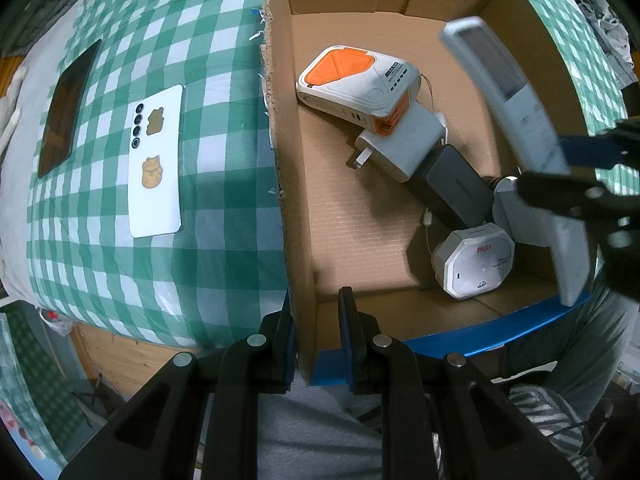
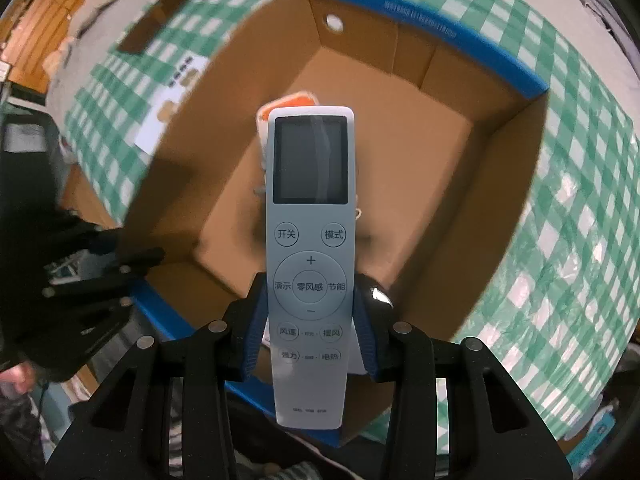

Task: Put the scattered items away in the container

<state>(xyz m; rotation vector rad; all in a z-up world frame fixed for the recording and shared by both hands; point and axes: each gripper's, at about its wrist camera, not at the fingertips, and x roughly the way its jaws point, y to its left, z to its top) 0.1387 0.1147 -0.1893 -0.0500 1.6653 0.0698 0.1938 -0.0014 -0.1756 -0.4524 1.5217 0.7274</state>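
Note:
A pale blue remote control with a screen and round buttons is clamped at its lower half by my right gripper, which is shut on it. It hangs over the open cardboard box, and in the left wrist view the remote slants above the box's right side with the right gripper on it. My left gripper straddles the box's left wall near the front corner and is shut on it. A white phone with cat stickers lies on the checked cloth left of the box.
Inside the box lie an orange-and-white device, a white plug adapter, a black power bank and a white octagonal gadget. A dark tablet rests on the green checked cloth at far left. A person's lap is below the table edge.

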